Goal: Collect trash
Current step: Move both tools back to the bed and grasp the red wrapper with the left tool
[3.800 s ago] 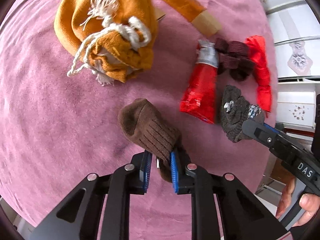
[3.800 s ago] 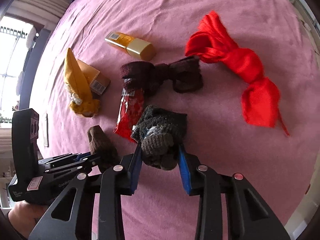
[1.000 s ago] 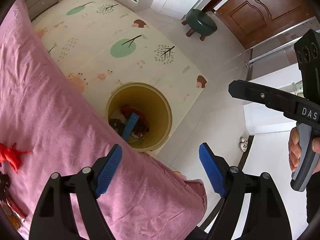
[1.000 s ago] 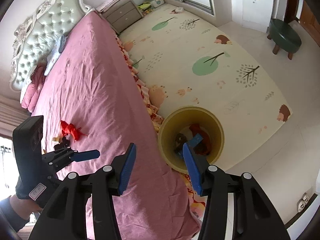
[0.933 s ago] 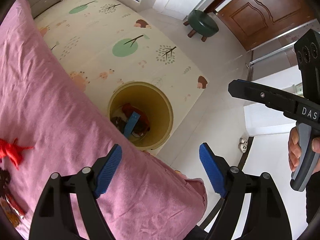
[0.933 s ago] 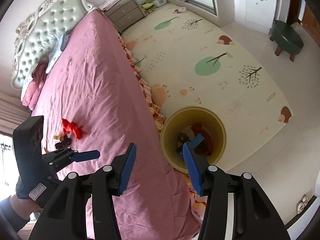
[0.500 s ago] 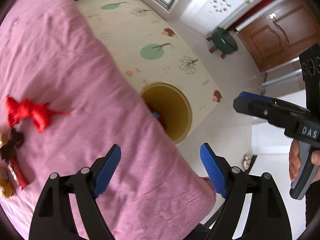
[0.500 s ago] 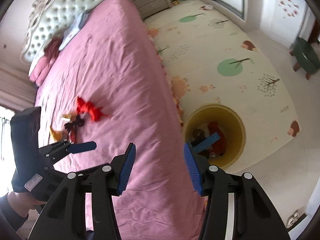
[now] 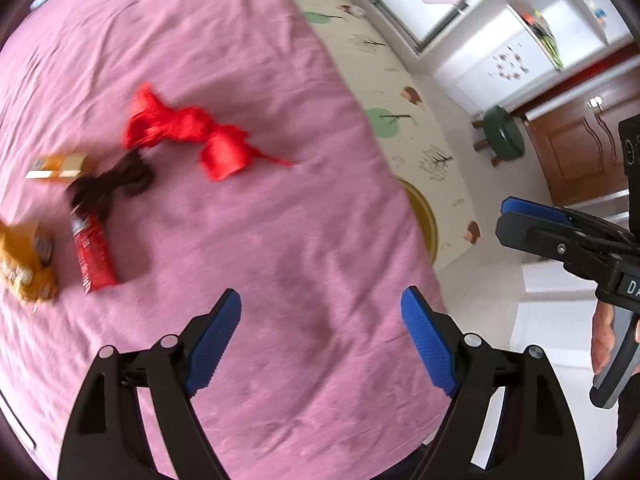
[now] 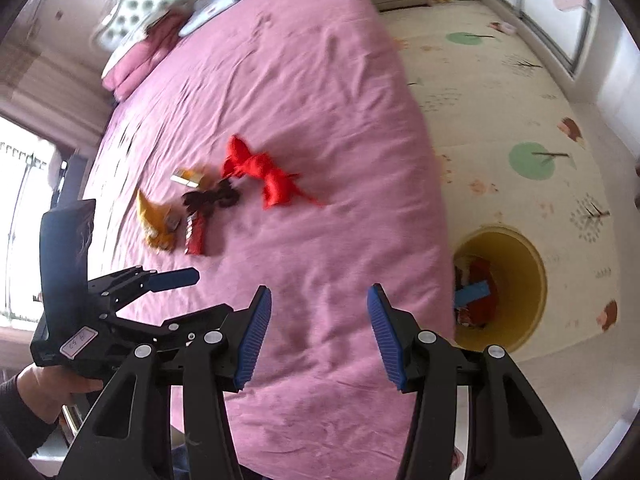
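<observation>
Trash left on the bed [image 10: 320,92] lies in a cluster toward its middle, well back from the near corner: red snack wrapper [image 9: 93,254], its long axis running roughly toward the near edge, beside a dark knotted cloth [image 9: 114,180], a red ribbon [image 9: 192,134], an orange box [image 9: 60,165] and an ochre pouch [image 9: 24,264]. Left claw [image 9: 321,342] and right claw [image 10: 318,330] are both spread apart, empty, above the near corner. Best approach: straddle the wrapper across its narrow width. Yellow bin [image 10: 516,280] stands on the floor off the bed's side edge.

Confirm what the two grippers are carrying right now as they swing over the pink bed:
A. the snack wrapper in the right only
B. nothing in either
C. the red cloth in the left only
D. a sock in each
B: the left gripper and the right gripper both show open blue pads with only the pink bedspread behind the gap.
</observation>
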`<state>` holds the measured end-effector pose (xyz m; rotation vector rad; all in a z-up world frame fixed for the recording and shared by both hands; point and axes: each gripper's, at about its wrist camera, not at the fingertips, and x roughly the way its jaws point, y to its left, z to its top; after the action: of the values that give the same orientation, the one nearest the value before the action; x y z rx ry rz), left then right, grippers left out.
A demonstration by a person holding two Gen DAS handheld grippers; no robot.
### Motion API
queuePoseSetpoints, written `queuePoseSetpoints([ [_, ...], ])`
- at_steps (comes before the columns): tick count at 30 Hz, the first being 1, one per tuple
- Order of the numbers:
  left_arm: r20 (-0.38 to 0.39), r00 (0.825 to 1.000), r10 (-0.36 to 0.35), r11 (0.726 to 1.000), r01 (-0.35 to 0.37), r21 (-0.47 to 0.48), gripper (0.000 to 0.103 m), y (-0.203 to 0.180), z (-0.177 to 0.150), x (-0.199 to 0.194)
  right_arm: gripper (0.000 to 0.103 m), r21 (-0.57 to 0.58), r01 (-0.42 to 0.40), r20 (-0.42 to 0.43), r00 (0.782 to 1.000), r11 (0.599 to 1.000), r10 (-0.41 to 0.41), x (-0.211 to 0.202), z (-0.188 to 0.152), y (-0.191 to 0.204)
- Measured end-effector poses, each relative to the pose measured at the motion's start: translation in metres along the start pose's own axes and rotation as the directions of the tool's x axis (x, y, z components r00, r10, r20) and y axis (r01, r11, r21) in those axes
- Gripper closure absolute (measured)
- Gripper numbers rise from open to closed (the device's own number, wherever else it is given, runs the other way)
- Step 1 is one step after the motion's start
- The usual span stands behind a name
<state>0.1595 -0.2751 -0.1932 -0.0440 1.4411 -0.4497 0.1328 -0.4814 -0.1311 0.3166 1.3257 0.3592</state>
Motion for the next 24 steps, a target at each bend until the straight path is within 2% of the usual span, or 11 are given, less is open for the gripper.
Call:
queuePoseSetpoints([
  [7,0.036,0.999,0.029,0.993,-0.024,-0.118,0.021,0.052,-0.012,-0.014,0.054,-0.097,-0.009,-0.041,0.999,0.995,0.005,0.029,0.016,0.042],
  [15,0.056,0.996,0.065,0.979,-0.053,-0.199,0.020,0.095,-0.013,-0.019,0.052,-0.214,0.012,-0.051,0.998,0.977,-0.023,0.060,0.041,0.078],
  [24,0.048,0.995,0.086,0.960,-0.070,-0.271,0.020,0.138,-0.005,-0.006,0.051,-0.243,0.000,-0.098,0.995,0.970,-0.024,0.099,0.066,0.095],
])
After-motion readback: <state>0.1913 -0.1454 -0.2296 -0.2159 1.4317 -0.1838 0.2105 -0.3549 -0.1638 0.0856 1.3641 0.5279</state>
